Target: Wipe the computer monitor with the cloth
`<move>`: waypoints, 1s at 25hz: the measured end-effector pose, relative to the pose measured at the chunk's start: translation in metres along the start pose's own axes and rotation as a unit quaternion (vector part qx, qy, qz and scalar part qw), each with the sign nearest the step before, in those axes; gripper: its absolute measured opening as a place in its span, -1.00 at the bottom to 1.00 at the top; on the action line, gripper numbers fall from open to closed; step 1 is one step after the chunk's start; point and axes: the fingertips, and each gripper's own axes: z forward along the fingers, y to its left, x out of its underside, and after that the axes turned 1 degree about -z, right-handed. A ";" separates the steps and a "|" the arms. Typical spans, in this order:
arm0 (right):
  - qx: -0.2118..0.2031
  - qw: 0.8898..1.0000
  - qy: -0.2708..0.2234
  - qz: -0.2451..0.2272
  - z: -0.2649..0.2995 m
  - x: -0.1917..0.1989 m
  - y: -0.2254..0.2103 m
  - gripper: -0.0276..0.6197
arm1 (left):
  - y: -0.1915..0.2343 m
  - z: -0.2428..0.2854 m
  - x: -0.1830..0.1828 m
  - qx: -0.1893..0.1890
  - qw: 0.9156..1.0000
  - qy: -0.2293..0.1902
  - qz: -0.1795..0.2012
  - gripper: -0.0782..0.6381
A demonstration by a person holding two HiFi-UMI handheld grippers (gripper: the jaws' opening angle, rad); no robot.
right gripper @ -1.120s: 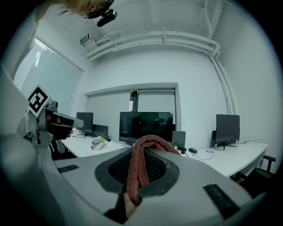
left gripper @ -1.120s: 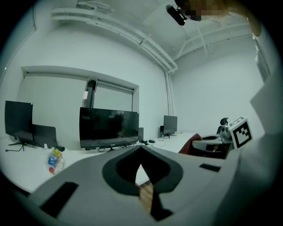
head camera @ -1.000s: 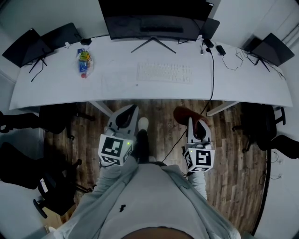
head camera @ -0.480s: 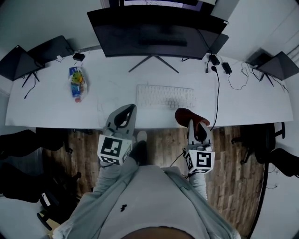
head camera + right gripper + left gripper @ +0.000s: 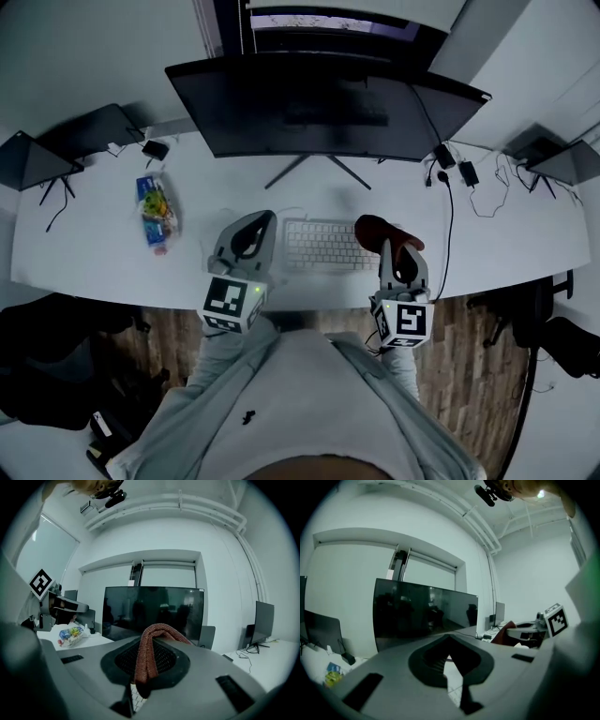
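Cloth in right gripper, monitor not yet touched.
The right gripper [image 5: 144, 670] is pinching the rust-coloured cloth [image 5: 151, 648] at a fold, with the rest draping over the jaws. The cloth is looking soft, light and floppy, so a bunched hold near its middle seems best. The monitor [image 5: 323, 108] is standing at the back of the desk [image 5: 94, 253], well apart from the cloth; its panel is likely fragile, so light pressure. Both grippers are hovering at either end of the keyboard [image 5: 323, 244], pointing forward. The left gripper [image 5: 451, 660] is pressing its jaws together on nothing.
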 end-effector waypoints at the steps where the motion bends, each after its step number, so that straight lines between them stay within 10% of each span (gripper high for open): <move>1: 0.003 1.000 -0.001 -0.001 0.008 -0.002 0.000 -0.80 | 0.006 0.005 -0.001 0.001 1.000 0.000 0.001 -0.73; 25: -0.112 0.993 -0.021 -0.023 0.102 -0.030 0.003 -0.80 | 0.051 0.020 -0.003 -0.117 0.993 0.005 -0.033 -0.73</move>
